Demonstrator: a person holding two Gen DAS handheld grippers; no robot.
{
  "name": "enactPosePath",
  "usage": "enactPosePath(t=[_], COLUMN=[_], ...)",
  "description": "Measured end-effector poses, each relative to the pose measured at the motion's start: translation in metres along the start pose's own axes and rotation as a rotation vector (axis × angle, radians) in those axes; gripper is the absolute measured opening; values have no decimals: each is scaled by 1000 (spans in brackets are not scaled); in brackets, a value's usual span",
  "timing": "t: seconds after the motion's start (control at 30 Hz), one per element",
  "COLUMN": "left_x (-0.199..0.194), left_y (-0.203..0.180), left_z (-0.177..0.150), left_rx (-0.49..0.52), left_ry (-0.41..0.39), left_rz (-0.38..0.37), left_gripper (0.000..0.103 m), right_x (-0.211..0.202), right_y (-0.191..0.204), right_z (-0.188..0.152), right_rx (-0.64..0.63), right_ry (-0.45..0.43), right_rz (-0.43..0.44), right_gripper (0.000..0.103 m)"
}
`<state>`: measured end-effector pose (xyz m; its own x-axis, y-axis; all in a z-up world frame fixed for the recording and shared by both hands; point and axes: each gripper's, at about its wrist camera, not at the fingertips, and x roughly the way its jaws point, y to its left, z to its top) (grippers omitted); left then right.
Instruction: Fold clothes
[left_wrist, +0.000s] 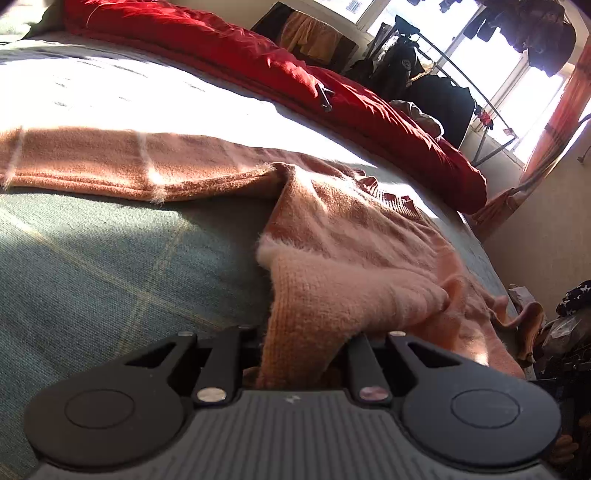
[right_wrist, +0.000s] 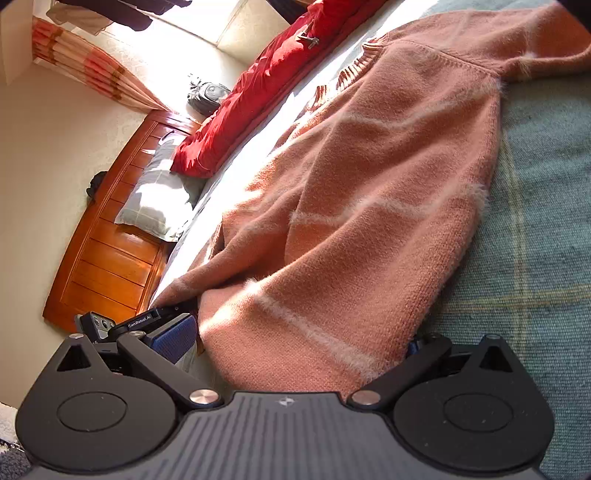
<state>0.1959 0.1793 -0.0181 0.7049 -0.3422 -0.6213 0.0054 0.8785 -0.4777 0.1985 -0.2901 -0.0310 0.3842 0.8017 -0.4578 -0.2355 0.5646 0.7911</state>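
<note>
So your left gripper (left_wrist: 299, 354) sits nearly closed, sweater (left_wrist: 354, 258) hem bunched between its jaws on the green bedspread (left_wrist: 92, 258). Your right gripper (right_wrist: 295, 354) stands wide, sweater draped between, not pinched.

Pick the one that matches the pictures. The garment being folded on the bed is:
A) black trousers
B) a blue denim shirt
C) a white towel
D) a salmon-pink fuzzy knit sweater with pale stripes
D: the sweater is salmon-pink fuzzy knit crossed by pale stripes, lying on the green bedcover.
</note>
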Motion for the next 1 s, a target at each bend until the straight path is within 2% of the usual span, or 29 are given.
enactPosePath(t=[0.17,0.27,0.37,0.47,0.6,0.67,0.73,0.83,0.87,0.9,0.93,0.97,1.0], left_x=[2,4,4,3,2,2,4,10,11,11,9,8,6], left_y=[2,6,7,9,14,18,22,25,24,22,20,18,16], left_z=[2,3,3,3,1,0,-1,-1,0,1,2,3,4], left_rx=[11,0,4,6,11,10,9,2,10,16,26,35,39], left_ry=[-2,1,4,5,9,16,23,34,30,28,26,24,21], left_rz=[-14,-27,-38,-46,-45,-52,-62,-83,-88,-92,-88,-83,-86], left_gripper=[14,14,14,14,16,22,23,19,13,8,8,6,5], right_x=[-6,6,41,80,96,82,66,44,40,36,32,30,27], right_y=[50,77,95,93,71,67,61,51,47,42,39,38,38], right_z=[30,46,55,52,37,32,27,18,15,12,9,6,4], right_rx=[-155,-259,-332,-369,-335,-309,-280,-236,-218,-199,-185,-176,-168], right_ry=[-72,-107,-78,15,79,61,45,24,21,17,9,3,-4], right_rz=[-22,-53,-147,-245,-312,-291,-293,-313,-320,-315,-302,-284,-265], right_gripper=[103,103,103,103,103,103,103,103,103,99,92,72,63])
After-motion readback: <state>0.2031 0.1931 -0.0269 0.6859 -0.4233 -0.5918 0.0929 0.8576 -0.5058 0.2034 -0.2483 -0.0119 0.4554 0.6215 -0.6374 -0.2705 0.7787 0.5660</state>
